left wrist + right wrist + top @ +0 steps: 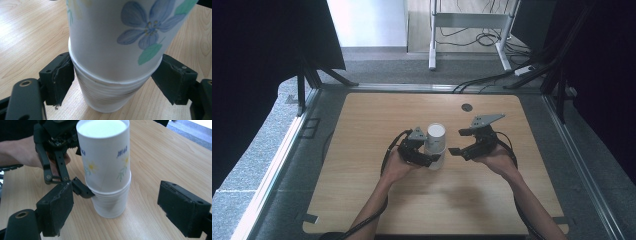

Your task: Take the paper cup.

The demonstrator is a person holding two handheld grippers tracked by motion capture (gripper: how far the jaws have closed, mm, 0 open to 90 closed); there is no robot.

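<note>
A stack of white paper cups (435, 137) stands upside down in the middle of the wooden table. The top cup (112, 37) has blue flowers on one side and yellow flowers (105, 157) on the other. Ribbed cups (110, 206) sit beneath it. My left gripper (432, 152) comes in from the left, and its pads (62, 75) press on both sides of the stack at the top cup's rim. Its near finger (81, 190) touches the stack low down. My right gripper (457, 142) is to the right of the cups, apart from them, with its jaws (118, 195) open and empty.
A dark round grommet (467, 107) sits near the far edge of the table (362, 200). Beyond it are a white frame's legs (432, 50) and cables on the floor (482, 82). Black curtains hang at both sides.
</note>
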